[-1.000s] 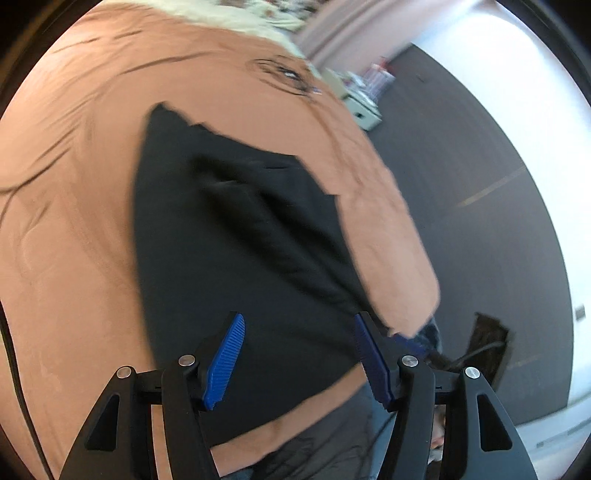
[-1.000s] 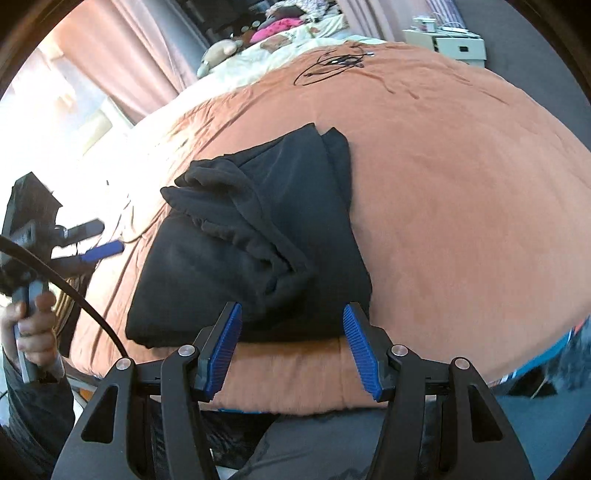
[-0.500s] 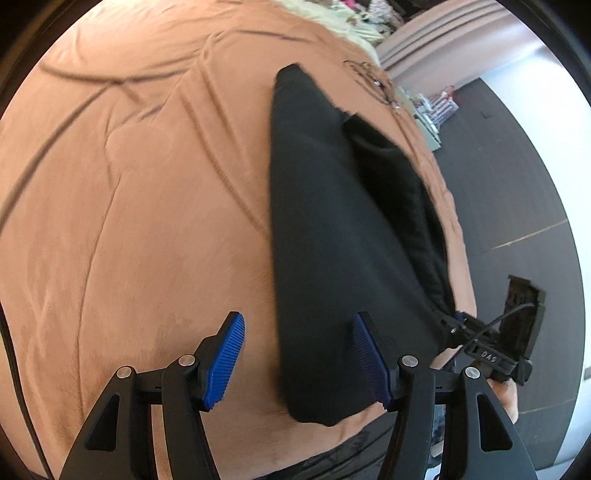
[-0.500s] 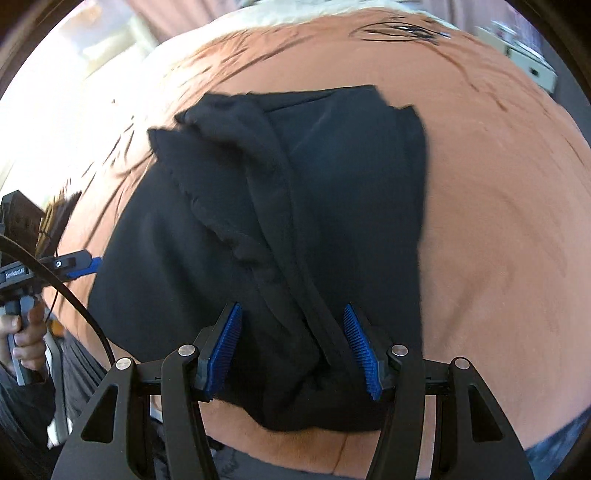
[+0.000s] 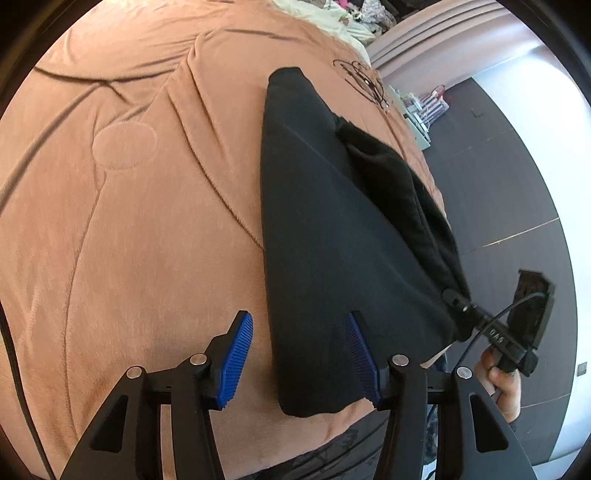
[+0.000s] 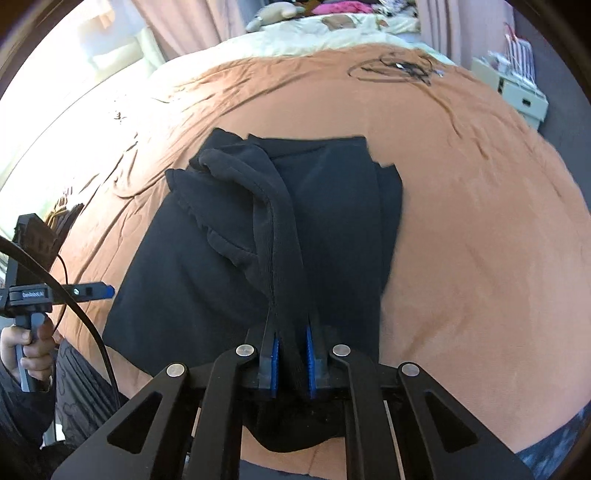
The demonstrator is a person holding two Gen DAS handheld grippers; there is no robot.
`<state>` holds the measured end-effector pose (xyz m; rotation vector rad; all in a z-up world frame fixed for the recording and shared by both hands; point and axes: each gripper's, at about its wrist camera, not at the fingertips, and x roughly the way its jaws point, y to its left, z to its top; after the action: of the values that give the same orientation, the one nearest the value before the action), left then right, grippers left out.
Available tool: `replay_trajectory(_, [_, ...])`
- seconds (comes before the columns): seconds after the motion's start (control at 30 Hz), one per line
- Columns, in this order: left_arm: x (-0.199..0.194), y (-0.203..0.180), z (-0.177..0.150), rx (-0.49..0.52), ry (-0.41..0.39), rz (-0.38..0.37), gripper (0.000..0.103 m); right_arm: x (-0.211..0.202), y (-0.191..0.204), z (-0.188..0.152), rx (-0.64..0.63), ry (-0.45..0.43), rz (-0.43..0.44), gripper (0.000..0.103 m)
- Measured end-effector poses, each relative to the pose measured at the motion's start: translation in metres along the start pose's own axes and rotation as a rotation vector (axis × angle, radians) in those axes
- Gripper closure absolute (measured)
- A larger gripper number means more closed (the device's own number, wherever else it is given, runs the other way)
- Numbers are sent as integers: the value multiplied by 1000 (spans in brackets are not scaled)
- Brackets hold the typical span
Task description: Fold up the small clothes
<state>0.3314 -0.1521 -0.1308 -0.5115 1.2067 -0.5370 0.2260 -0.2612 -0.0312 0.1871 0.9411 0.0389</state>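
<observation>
With the black garment [image 6: 229, 266] lying half-folded near the bed's [image 5: 129, 221] front edge, the right gripper [image 6: 291, 360] has just clenched on its near hem while the left gripper [image 5: 299, 354], jaws narrowing but apparently released, straddles the other corner, so next it must pinch there.

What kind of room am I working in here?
Most likely a bedroom: the black garment lies on a bed's brown blanket, with pale bedding and a plush toy beyond, and curtains behind.
</observation>
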Motion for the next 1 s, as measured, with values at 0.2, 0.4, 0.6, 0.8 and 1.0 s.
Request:
replay_trajectory(0.2, [16,8,-7,3,41,30,48,22,-15,-15,61,35,-23,95])
replay_trajectory(0.4, [16,15,-2,-6,40,25,48,11,12,1,-19,43,-148,58])
replay_trajectory(0.6, [14,16,8,-12,22,15,48,0,53,23,-151,-2,-127,32])
replay_trajectory(0.8, [7,14,16,-9,7,4,48,23,93,47,-307,29,-130,27])
replay_trajectory(1.0, [0,26,26,-34,-10,0,48,56,117,73,-455,58,-205,24])
